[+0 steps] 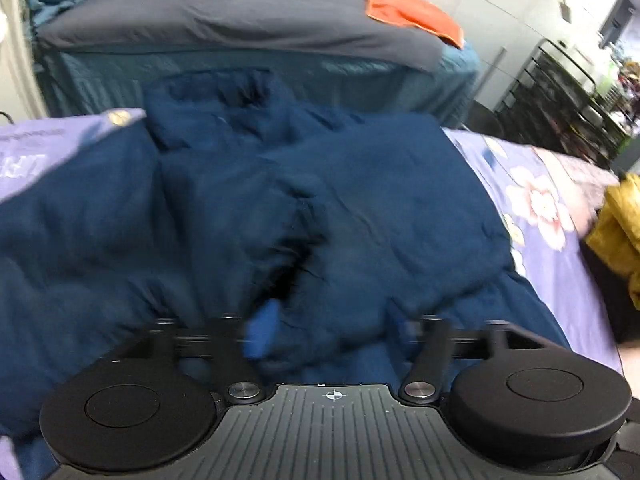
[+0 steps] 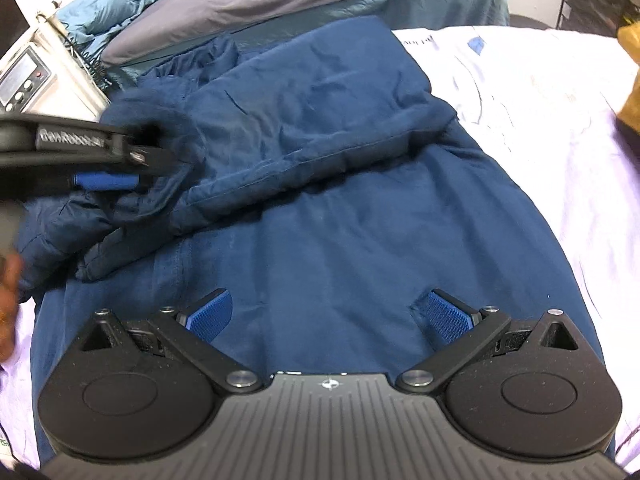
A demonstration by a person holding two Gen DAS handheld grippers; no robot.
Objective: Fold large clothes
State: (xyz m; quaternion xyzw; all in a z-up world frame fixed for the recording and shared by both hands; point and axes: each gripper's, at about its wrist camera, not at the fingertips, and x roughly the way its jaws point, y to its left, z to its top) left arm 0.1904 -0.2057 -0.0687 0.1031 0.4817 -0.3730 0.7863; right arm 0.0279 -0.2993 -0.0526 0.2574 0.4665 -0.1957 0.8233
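Two hand-held grippers, left [image 2: 136,168] and right [image 2: 328,316], both spread wide and empty over the navy jacket [image 2: 320,208] on the bed [image 2: 540,120]; sleeve folded across, probably; next, regrip an edge.

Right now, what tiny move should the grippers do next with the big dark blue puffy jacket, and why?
Probably the left gripper should close on the sleeve bunched at the side of the big dark blue puffy jacket and fold it inward. The other side already lies folded across, and the right gripper hovers open over the body.
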